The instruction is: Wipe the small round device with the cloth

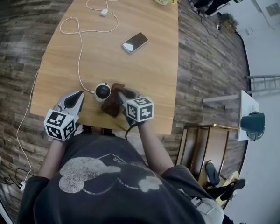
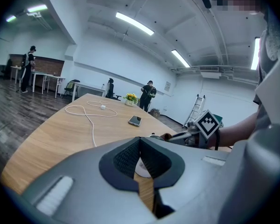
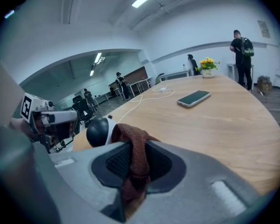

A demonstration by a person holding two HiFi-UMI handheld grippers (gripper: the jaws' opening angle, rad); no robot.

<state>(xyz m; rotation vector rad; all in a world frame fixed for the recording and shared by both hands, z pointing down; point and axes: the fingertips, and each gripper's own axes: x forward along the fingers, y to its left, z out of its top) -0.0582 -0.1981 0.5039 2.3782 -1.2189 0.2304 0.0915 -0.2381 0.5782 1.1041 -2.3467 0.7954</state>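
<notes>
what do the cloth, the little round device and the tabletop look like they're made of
Cloth: brown knitted or woven fabric, matte; ribbed weave and soft folds.
Round device: probably plastic, glossy black front in a white shell.
Tabletop: light wood or wood-look laminate; grain lines, real or printed unclear.

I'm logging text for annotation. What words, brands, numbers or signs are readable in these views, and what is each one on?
Nothing can be read with confidence.
T-shirt: small lettering beside the pale print, too blurred to read.
Wall sign: too small to read.
Marker cubes: black-and-white square patterns only, no letters or numbers.
</notes>
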